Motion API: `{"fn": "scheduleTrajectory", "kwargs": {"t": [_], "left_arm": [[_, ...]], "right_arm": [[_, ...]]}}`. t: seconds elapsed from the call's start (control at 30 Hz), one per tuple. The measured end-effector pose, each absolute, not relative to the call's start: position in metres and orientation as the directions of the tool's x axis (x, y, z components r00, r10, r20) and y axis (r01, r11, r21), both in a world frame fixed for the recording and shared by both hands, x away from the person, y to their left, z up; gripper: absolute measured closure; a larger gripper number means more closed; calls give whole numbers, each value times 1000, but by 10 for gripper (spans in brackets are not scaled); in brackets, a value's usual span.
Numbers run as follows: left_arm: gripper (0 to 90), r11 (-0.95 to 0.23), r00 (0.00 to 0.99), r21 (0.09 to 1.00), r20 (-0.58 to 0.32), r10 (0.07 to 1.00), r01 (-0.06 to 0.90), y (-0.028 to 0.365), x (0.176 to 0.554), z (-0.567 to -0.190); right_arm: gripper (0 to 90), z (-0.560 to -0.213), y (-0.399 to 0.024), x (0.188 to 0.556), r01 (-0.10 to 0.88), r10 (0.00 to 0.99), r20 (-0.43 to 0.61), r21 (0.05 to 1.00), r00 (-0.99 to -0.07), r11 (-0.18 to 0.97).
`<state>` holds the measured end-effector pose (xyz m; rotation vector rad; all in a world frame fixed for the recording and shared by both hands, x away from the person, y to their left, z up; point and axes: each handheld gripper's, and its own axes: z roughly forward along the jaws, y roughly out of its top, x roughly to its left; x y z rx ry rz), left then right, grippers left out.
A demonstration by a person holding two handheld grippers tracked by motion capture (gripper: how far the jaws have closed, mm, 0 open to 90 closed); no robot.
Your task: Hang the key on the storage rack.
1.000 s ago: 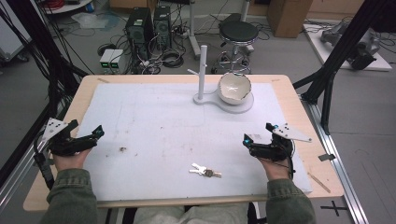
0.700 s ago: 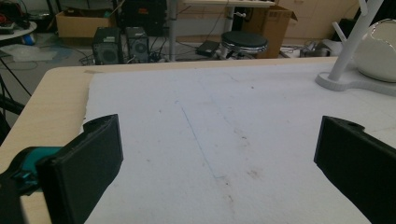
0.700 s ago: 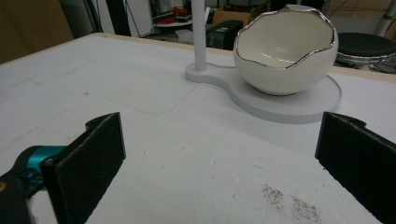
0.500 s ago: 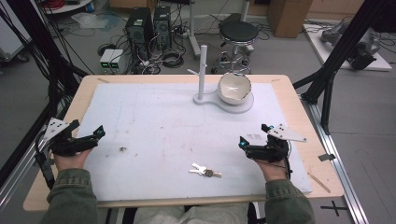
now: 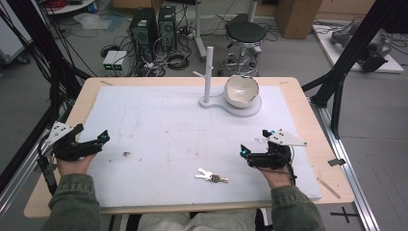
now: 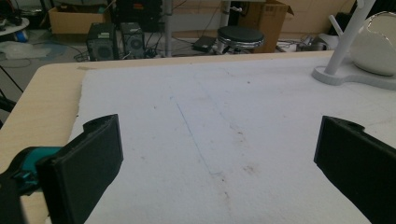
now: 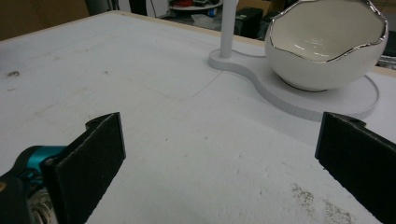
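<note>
- Silver keys (image 5: pixel 211 176) lie low in the frame's centre, near the right gripper (image 5: pixel 254 147), jaws wide, empty.
- Left gripper (image 5: pixel 91 142), at the left edge, gapes wide too.

The high view looks forward and down from above the person's side, taking in the whole table (image 5: pixel 308 101). Each gripper view sits low, close over the white mat (image 6: pixel 210 140), looking between its own jaws. All three share the egg-shaped bowl (image 7: pixel 327 46) and its white stand (image 6: pixel 348 77).
</note>
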<state>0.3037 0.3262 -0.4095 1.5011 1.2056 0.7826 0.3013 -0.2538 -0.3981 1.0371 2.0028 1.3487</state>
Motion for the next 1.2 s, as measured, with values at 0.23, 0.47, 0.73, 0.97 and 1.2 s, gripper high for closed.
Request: {"fn": "scheduleTrajectory", "kwargs": {"t": [0.23,0.47,0.73,0.97,1.2], "left_arm": [[17,8,294,954,-100,951,299,326,304,-410],[17,3,295,954,-95,951,299,325,305,-411],[17,0,302,953,-96,948,304,325,306,-411],[17,1,302,952,-98,948,305,325,306,-412],[17,-2,304,952,-96,948,306,324,307,-412]], "right_arm": [[6,-400,-248,301,313,799,-16,915,-601,254],[6,-401,-243,301,311,786,-32,908,-617,281],[6,-403,-240,301,314,775,-41,900,-630,302],[6,-404,-236,301,322,764,-41,891,-644,319],[6,-406,-231,300,322,750,-50,883,-660,342]]}}
